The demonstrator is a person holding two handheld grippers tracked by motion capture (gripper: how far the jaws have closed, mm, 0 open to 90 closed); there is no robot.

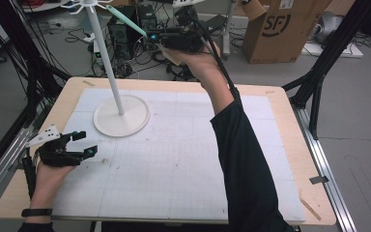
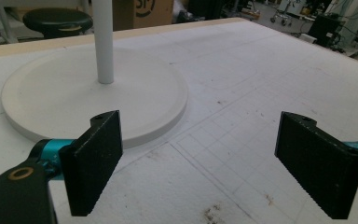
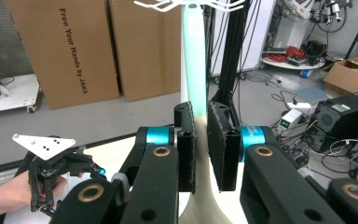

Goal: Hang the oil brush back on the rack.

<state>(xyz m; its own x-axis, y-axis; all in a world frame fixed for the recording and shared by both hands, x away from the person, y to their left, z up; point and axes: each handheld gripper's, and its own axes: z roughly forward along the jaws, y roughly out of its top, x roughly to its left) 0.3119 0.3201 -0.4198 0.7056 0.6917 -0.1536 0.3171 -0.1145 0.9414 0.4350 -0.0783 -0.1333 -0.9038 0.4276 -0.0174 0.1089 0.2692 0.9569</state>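
Surface (image 1: 183,159), white gridded mat: white rack stand (image 1: 121,116) near far left corner. Right claw (image 1: 150,36) clamped on mint-green spatula (image 1: 128,20) (raised beside rack top). Left claw (image 1: 84,143) wide open, empty, near left edge.

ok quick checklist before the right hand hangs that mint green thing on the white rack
1. Right gripper shut on the mint green utensil: ok.
2. Utensil tip up at the rack hooks: ok.
3. Tip actually on a hook: cannot tell.
4. Rack base flat on the table mat: ok.
5. Left gripper open, apart from the base: ok.
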